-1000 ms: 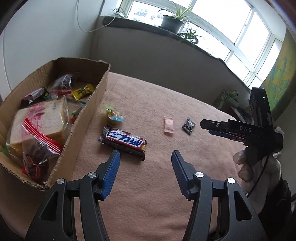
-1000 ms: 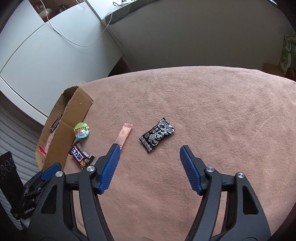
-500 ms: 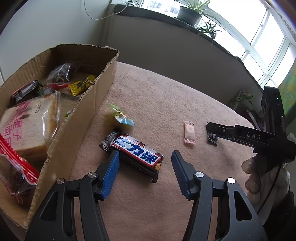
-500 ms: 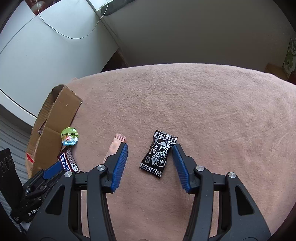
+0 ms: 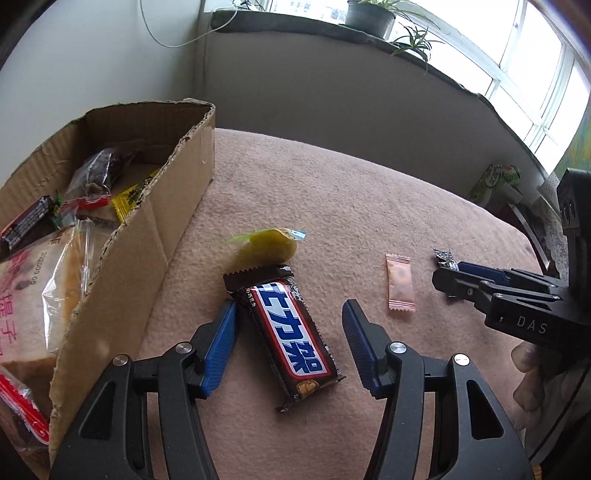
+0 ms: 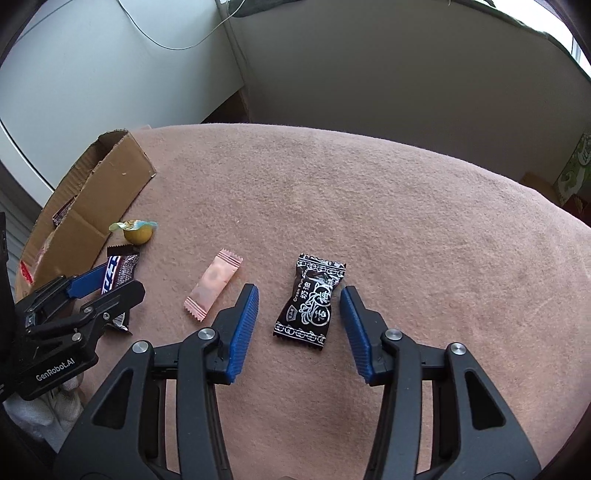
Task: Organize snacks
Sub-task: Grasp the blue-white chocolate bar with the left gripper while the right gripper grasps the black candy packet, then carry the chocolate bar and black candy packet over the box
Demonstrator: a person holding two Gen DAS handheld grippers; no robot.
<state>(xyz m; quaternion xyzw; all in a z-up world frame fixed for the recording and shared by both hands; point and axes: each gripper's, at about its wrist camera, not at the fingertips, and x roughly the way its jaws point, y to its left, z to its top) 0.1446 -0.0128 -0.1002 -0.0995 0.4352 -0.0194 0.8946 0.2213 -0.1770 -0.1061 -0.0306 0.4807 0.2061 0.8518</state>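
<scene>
A brown chocolate bar (image 5: 291, 332) with a blue and white label lies on the pink blanket between the fingers of my left gripper (image 5: 290, 306). Those fingers straddle it without pressing, so the gripper is open. My right gripper (image 6: 298, 291) has lowered around a black wrapped candy (image 6: 312, 299). Its jaws are closing, with a gap still showing on both sides of the candy. A pink sachet (image 6: 212, 288) and a yellow jelly cup (image 6: 137, 232) lie loose between the two grippers. The cardboard box (image 5: 166, 206) stands at the left.
The box holds a bagged bread slice (image 5: 33, 288) and several small snack packets. A green carton (image 5: 495, 184) stands beyond the blanket's far right edge. Potted plants (image 5: 369, 14) line the windowsill. A person's hand (image 5: 532, 373) holds the right gripper.
My left gripper moved forward and down until the chocolate bar lay between its fingers. My right gripper came down over the black candy and its jaws narrowed around it.
</scene>
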